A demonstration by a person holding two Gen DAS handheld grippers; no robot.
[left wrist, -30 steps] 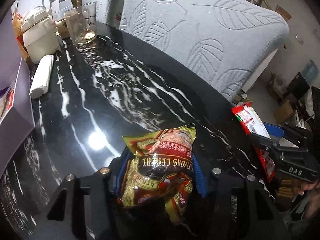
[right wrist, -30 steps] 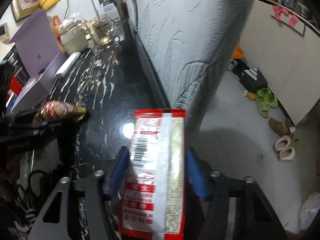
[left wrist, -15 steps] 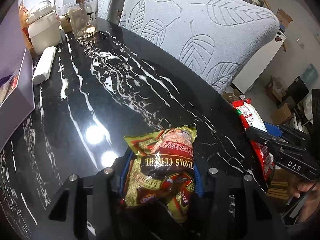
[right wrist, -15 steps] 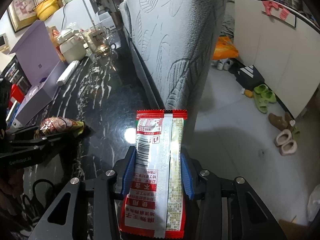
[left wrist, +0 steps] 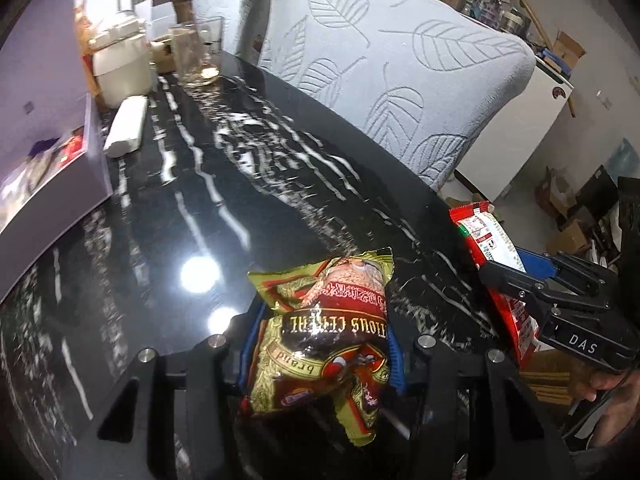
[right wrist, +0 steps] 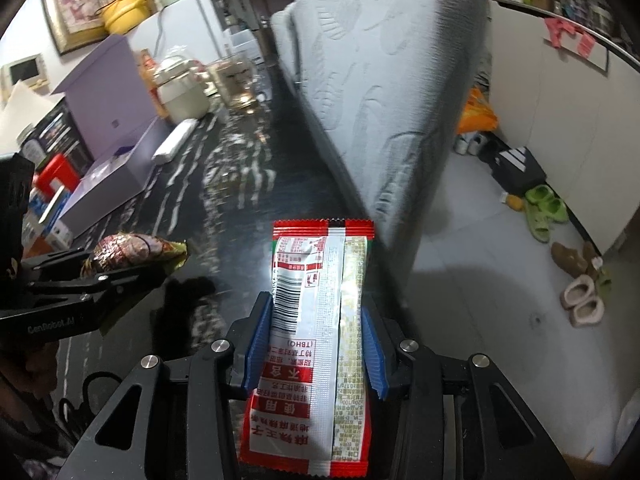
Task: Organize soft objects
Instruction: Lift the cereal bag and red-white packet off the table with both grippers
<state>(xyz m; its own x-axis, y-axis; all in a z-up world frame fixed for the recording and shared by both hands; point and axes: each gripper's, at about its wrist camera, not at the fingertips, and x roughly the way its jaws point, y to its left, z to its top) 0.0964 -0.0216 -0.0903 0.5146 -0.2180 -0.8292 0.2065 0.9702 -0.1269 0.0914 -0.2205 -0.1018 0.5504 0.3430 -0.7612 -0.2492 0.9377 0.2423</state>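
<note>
Holding one snack packet in each gripper above a black marble table [left wrist: 168, 216].

Left wrist view: the left gripper [left wrist: 320, 344] tilts steeply down toward the table, its blue pads [left wrist: 394, 354] pressed together on a gold and red snack bag [left wrist: 320, 332], which bulges and hangs clear of the tabletop. The right gripper [left wrist: 516, 276] shows at the right edge, gripped by a hand [left wrist: 612, 388], carrying a red and white packet [left wrist: 492, 256] past the table edge. A purple box [left wrist: 48, 176] stands at left; a grey leaf-pattern chair [left wrist: 400, 80] lies beyond. Right wrist view: the right gripper [right wrist: 316, 340] slopes downward, pads [right wrist: 256, 340] clamped on both long edges of the red and white packet [right wrist: 316, 320], over the table edge and floor [right wrist: 480, 280]. The left gripper [right wrist: 120, 276] holds the snack bag [right wrist: 132, 250] at left.
</note>
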